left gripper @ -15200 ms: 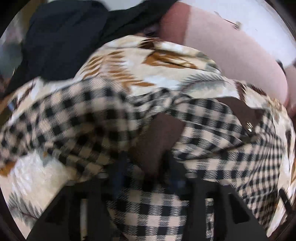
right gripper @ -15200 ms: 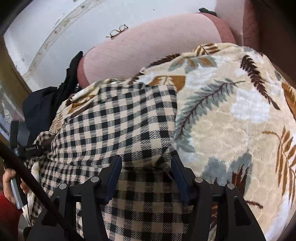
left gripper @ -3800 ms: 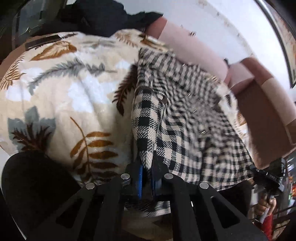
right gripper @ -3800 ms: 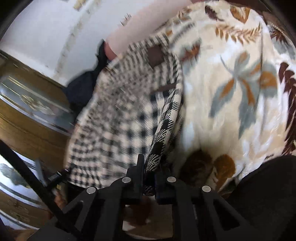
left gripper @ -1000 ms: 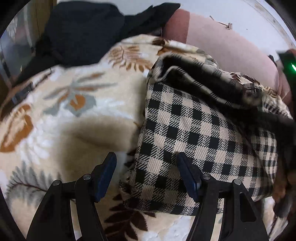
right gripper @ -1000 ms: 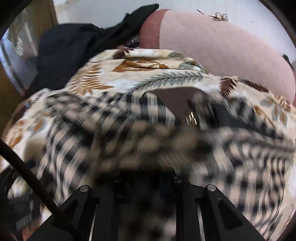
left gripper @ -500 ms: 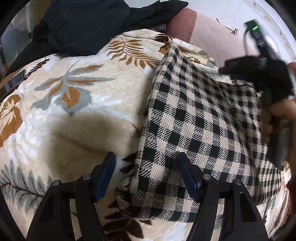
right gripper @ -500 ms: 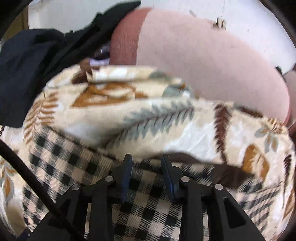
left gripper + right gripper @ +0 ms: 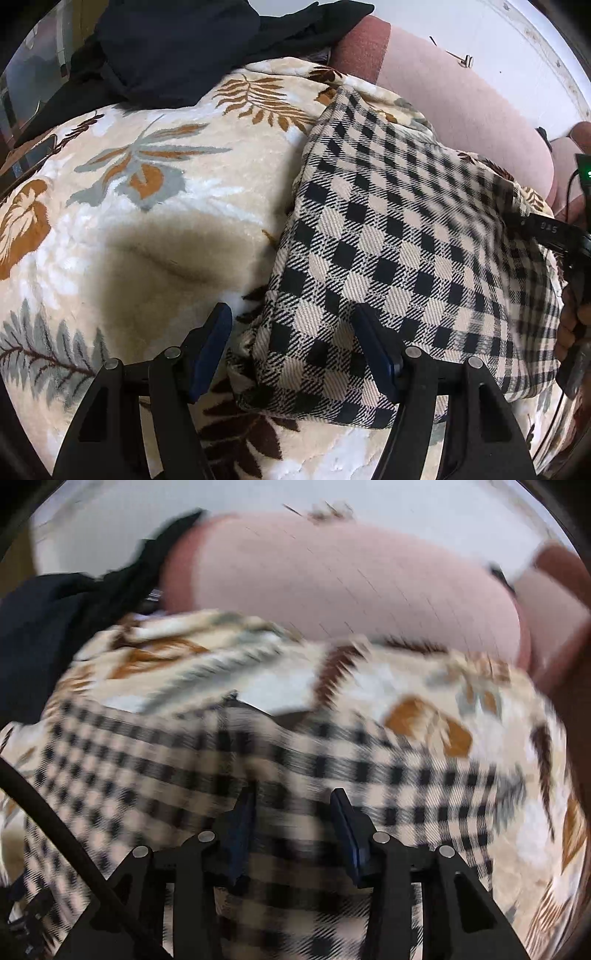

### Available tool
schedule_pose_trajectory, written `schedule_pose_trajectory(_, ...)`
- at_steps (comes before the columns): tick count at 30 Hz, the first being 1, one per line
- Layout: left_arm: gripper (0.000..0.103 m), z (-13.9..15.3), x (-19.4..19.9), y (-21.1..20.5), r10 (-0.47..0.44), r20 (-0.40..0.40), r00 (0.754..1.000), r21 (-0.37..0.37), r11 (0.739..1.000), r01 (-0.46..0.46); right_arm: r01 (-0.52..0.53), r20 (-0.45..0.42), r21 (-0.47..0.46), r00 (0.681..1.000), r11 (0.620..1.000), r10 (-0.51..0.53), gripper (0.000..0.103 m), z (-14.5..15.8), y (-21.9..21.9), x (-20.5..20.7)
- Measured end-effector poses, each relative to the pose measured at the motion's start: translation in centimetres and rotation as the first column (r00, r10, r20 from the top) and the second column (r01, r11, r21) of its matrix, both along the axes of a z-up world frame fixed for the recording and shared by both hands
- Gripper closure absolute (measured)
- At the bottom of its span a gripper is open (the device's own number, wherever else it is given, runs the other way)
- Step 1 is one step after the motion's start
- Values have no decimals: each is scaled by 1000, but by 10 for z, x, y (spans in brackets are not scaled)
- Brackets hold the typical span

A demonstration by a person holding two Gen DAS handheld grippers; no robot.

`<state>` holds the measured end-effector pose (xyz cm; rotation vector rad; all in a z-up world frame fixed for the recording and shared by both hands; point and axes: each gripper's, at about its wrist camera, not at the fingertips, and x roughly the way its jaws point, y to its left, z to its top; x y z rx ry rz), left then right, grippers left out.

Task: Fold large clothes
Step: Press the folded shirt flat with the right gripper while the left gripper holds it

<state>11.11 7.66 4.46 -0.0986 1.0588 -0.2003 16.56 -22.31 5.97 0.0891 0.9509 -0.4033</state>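
Observation:
A black-and-cream checked garment lies folded into a thick rectangle on a leaf-patterned blanket. My left gripper is open and empty, its fingers standing either side of the garment's near left corner, just above it. In the right wrist view the same garment fills the lower frame, blurred by motion. My right gripper is open over the garment with nothing between its fingers. The right gripper's body and the hand on it show at the right edge of the left wrist view.
A dark garment is heaped at the blanket's far left. A pink bolster cushion runs along the back against a white wall. Glasses lie on the ledge behind it.
My right gripper has let go of the checked garment, opened wider and pulled back to the right. The folded layer has settled flat. My left gripper has stayed open in place.

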Motion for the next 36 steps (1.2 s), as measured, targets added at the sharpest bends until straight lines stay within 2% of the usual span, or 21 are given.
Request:
schedule_pose_trajectory(3, 34, -1, 2, -2, -8, 3, 1000, 9, 1000, 8, 44, -12, 18, 999, 999, -43, 53, -8, -15, 12)
schedule_pose_trajectory(5, 33, -2, 3, -3, -11, 2, 1000, 11, 1000, 11, 95, -23, 4, 995, 995, -95, 33, -9, -23, 20)
schedule_pose_trajectory(7, 33, -3, 3, -3, -14, 2, 1000, 17, 1000, 14, 108, -13, 17, 994, 994, -107, 32, -5, -28, 22)
schedule_pose_trajectory(10, 33, -2, 2, -3, -23, 4, 1000, 24, 999, 23, 106, 83, 26, 991, 994, -107, 32, 19, -27, 4)
schedule_pose_trajectory(12, 33, -1, 2, -2, -17, -1, 1000, 13, 1000, 17, 109, 114, 12, 987, 994, -110, 32, 33, -28, -9)
schedule_pose_trajectory(13, 33, -1, 1, 0, -14, -2, 1000, 9, 1000, 14, 111, 121, 3, 986, 994, -111, 33, 39, -29, -16)
schedule_pose_trajectory(15, 33, 0, 0, 0, -11, -5, 1000, 6, 1000, 11, 102, 116, -14, 988, 995, -100, 50, 45, -30, -27)
schedule_pose_trajectory(16, 33, 0, -1, 0, -12, -6, 1000, 8, 1000, 12, 92, 106, -16, 990, 996, -90, 67, 46, -29, -30)
schedule_pose_trajectory(17, 33, -1, -3, 0, -14, -6, 1000, 11, 1000, 14, 74, 92, -9, 993, 997, -73, 76, 44, -28, -32)
schedule_pose_trajectory(21, 33, -2, -7, -3, -27, 6, 1000, 37, 999, 27, 42, 46, 52, 998, 998, -45, 76, 21, -24, -31)
schedule_pose_trajectory(23, 32, -3, -8, -3, -31, 8, 999, 43, 999, 31, 62, -35, 65, 998, 996, -60, 76, -3, -29, -22)
schedule_pose_trajectory(24, 31, -4, -7, -3, -34, 8, 999, 43, 999, 33, 73, -69, 42, 995, 996, -70, 76, -12, -31, -18)
schedule_pose_trajectory(26, 30, -4, -7, -2, -35, 7, 999, 41, 999, 35, 88, -142, -77, 985, 993, -98, 76, -28, -35, -13)
schedule_pose_trajectory(29, 30, -4, -6, -3, -33, 6, 999, 41, 999, 32, 156, -139, -210, 972, 965, -187, 76, -24, -53, -20)
schedule_pose_trajectory(32, 30, -5, -6, -3, -32, 7, 999, 43, 999, 32, 287, -155, -273, 929, 918, -336, 76, -17, -94, -34)
schedule_pose_trajectory(34, 30, -5, -5, -2, -31, 8, 999, 45, 999, 31, 344, -117, -222, 919, 912, -376, 76, -4, -113, -44)
schedule_pose_trajectory(36, 28, -7, -5, -4, -26, 13, 1000, 49, 998, 25, 343, -22, -69, 938, 937, -345, 76, 15, -116, -56)
